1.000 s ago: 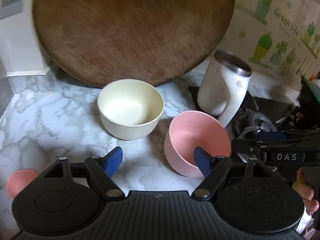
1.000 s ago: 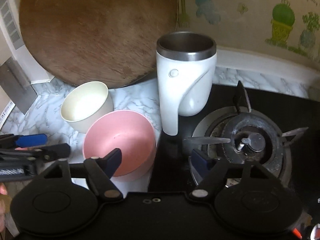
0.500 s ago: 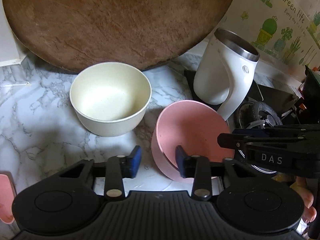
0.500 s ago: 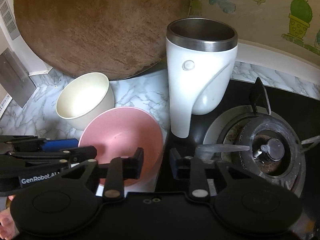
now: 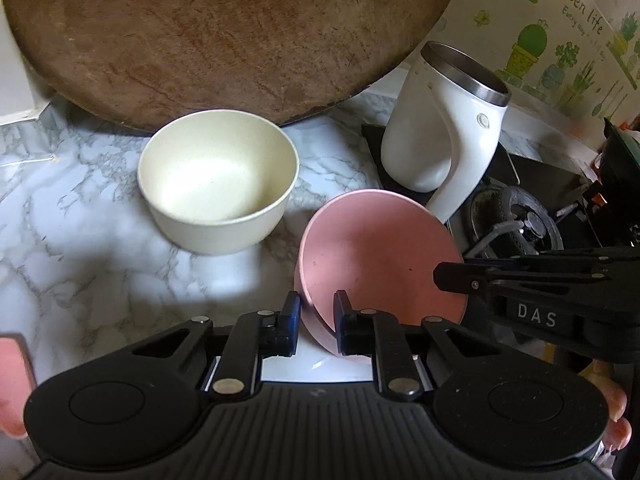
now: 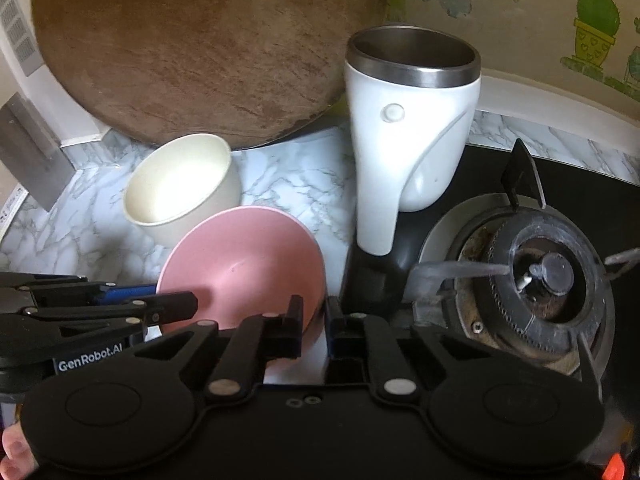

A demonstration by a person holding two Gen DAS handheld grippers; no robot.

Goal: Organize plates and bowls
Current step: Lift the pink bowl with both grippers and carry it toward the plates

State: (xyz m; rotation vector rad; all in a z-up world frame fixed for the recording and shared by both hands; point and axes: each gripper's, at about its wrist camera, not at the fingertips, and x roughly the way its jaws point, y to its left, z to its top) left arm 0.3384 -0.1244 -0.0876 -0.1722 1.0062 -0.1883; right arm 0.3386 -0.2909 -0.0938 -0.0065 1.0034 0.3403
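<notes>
A home kitchen — marbled worktop [image 5: 80, 216], gas burner [image 6: 548, 280] set in a black hob, round wooden chopping board [image 5: 224, 36] leaning against cactus-patterned wall stickers [image 5: 532, 48].

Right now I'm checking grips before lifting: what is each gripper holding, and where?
Both are closing on the pink bowl: left gripper astride its near-left rim, right gripper astride its near-right rim.

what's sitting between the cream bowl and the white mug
Nothing stands there: in the right wrist view only bare marble counter separates the cream bowl from the white mug.
</notes>
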